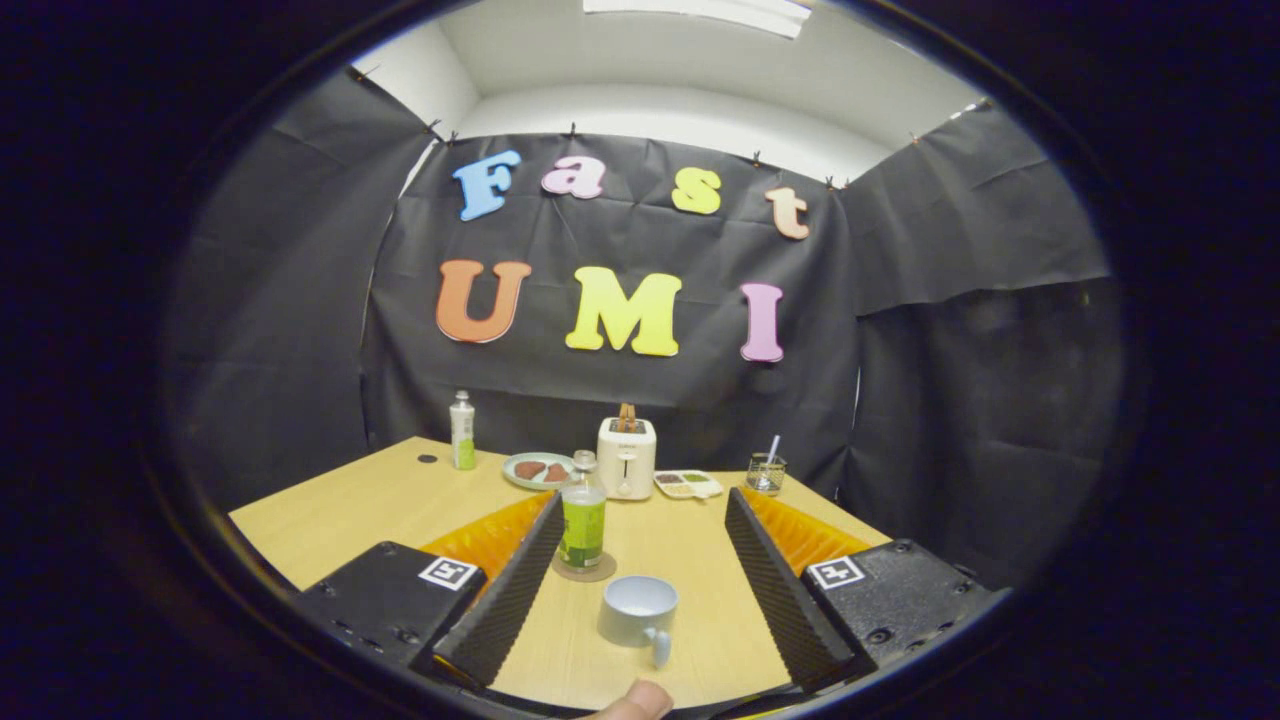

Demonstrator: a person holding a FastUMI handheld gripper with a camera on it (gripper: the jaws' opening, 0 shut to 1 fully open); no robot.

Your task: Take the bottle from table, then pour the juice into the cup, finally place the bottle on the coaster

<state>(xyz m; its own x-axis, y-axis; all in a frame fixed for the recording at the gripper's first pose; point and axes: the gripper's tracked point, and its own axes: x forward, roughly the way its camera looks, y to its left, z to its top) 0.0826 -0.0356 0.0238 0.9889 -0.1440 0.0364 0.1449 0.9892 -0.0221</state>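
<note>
1. Staged recording booth, not a real kitchen: black cloth wall (620, 400) clipped up on all sides, white room ceiling above.
2. Wooden bench (370, 500) dressed as a breakfast set: toaster (626, 456), plate of food (538, 470), snack tray (687, 485), glass cup (765, 473).

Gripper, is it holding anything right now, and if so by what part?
Nothing is held. The gripper is open; its fingers stand wide apart with the cup untouched between them and the bottle standing on its coaster beside the left finger.
</note>
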